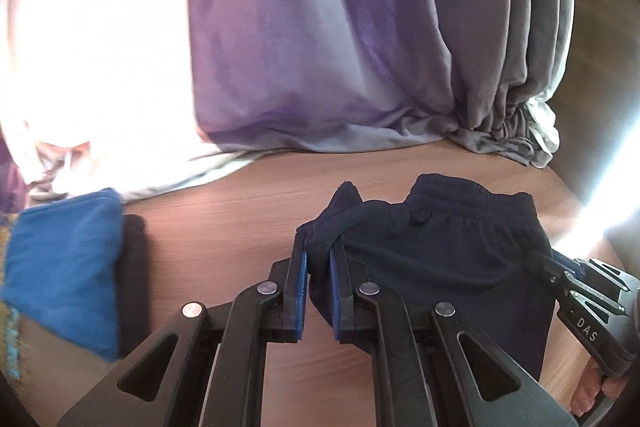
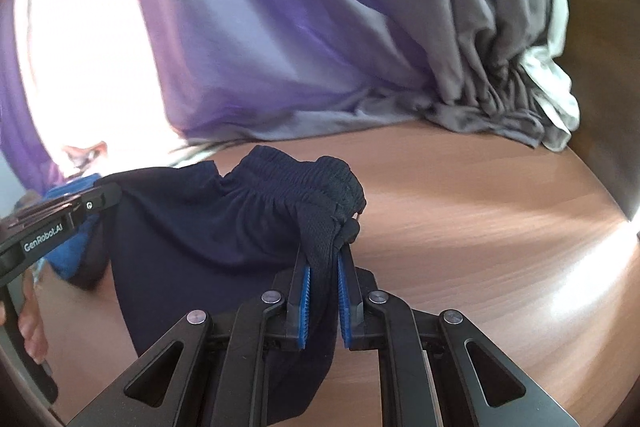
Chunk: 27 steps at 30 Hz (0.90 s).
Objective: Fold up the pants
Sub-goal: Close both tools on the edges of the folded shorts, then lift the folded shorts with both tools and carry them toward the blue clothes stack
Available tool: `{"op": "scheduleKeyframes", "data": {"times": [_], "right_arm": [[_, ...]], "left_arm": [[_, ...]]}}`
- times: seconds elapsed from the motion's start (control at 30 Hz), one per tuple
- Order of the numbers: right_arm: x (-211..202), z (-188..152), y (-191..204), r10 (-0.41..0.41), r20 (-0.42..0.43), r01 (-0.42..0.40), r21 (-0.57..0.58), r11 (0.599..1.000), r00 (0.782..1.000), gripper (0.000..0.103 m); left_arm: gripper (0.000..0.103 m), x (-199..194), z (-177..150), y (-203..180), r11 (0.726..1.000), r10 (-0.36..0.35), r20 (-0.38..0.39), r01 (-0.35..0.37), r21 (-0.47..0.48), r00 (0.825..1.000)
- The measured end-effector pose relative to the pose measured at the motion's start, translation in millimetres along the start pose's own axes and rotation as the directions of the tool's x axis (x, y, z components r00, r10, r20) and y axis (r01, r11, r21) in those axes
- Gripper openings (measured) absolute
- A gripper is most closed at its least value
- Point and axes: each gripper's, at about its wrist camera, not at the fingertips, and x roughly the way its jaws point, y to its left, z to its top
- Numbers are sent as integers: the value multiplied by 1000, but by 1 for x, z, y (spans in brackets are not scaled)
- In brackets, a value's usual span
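Observation:
Dark navy pants (image 1: 440, 251) with an elastic waistband hang above the wooden table (image 1: 224, 227), held at both waist corners. My left gripper (image 1: 319, 247) is shut on the left waistband corner. My right gripper (image 2: 323, 251) is shut on the right waistband corner of the pants (image 2: 192, 227). The right gripper also shows at the right edge of the left wrist view (image 1: 548, 263), and the left gripper at the left edge of the right wrist view (image 2: 108, 193). The lower legs of the pants hang out of view below.
A blue folded cloth (image 1: 64, 275) lies on the table at the left. A purple-grey curtain (image 1: 320, 27) hangs at the back, bunched on the table at the right (image 2: 500, 115). Bare tabletop (image 2: 480, 227) stretches to the right.

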Motion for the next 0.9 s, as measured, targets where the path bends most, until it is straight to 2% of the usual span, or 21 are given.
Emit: {"op": "scheduleKeyframes", "data": {"times": [0.3, 0.53, 0.73, 0.9], "right_arm": [[-29, 7, 41, 78, 63, -74, -60, 995, 995, 13], [-51, 8, 86, 127, 115, -116, -98, 988, 985, 13], [-54, 10, 135, 124, 136, -113, -87, 990, 983, 13], [-54, 4, 189, 64, 166, -57, -43, 997, 984, 13]], "left_arm": [[11, -49, -7, 36, 996, 91, 51, -91, -14, 994], [11, -75, -12, 82, 992, 124, 80, -123, -14, 989], [11, -83, -10, 138, 996, 83, 104, -86, 27, 991], [11, -85, -1, 202, 997, -20, 124, 10, 76, 992]]}}
